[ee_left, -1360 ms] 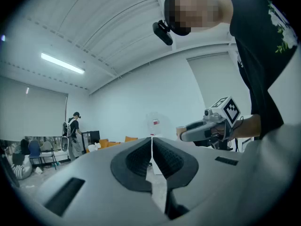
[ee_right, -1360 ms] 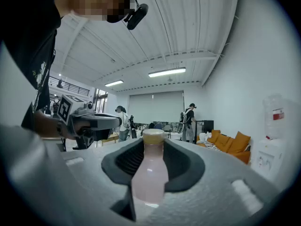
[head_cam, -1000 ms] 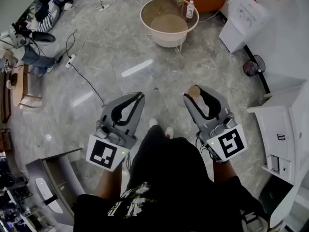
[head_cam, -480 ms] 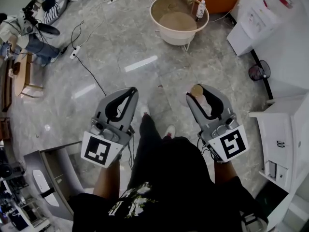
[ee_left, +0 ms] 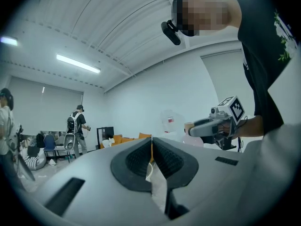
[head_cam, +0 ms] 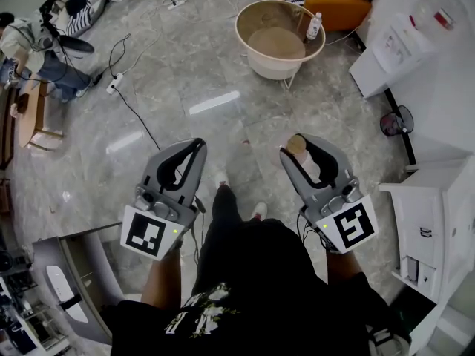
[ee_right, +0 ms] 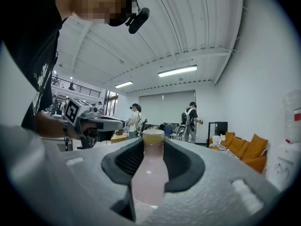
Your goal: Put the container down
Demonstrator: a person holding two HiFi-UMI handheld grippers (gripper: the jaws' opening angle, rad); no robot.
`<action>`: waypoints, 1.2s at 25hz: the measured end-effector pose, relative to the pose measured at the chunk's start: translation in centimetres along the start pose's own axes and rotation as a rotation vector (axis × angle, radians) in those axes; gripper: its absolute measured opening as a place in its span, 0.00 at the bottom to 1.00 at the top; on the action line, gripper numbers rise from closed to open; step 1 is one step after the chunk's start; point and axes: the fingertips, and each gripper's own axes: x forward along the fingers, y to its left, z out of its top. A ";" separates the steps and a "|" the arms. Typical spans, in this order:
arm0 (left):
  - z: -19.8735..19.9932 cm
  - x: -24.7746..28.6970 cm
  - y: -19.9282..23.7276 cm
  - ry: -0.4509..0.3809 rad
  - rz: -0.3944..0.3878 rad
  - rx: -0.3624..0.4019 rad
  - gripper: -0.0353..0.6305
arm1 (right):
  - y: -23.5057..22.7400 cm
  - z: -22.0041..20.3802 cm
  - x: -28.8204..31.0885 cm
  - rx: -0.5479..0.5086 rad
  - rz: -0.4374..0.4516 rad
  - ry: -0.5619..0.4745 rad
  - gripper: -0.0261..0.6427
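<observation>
The bottle [ee_right: 149,173] is up in the air, pinched in the right claw [head_cam: 300,147], in front of the person's waist and high above the marble floor [head_cam: 185,87]. The ribbed pads sit on either side of its shoulder and upper body, and the tan cap pokes out just past the fingertips. The left claw [head_cam: 194,148] is pressed together with nothing held in it. It hangs level with the right one and well apart from it.

The bottle looks like a small plastic one filled with pale pink liquid. It is probably light, with smooth round walls that are fairly stiff but would dent under a hard squeeze. Being round and glossy, it could twist or slide between the pads, so the wider body below the shoulder is a better place to hold it than the narrow neck. The cap end gives little to hold.

Its long axis runs straight along the claw, with the base tucked back toward the claw's body and the cap pointing forward, away from the person. The right gripper view takes in a lot of ceiling, so the cap end may be tipped upward, though I cannot tell by how much. To stand upright, the base would have to swing down first.

The likeliest landing spot is the round cream table [head_cam: 245,32] with a raised rim, well ahead. A second small bottle [head_cam: 315,27] already stands at its far right edge.
</observation>
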 end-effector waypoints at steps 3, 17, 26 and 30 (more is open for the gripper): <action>0.6 0.3 1.9 -0.007 0.003 0.012 0.09 | -0.3 0.7 1.9 0.005 0.007 -0.002 0.22; 0.5 2.1 12.6 -0.014 -0.019 0.013 0.09 | -1.8 3.2 12.5 -0.017 -0.013 -0.029 0.22; -0.9 2.6 18.9 -0.029 -0.066 0.028 0.09 | -1.5 2.8 18.7 -0.016 -0.056 -0.026 0.22; -1.4 2.6 21.7 -0.034 -0.085 0.036 0.09 | -1.1 2.9 21.2 -0.016 -0.076 -0.035 0.22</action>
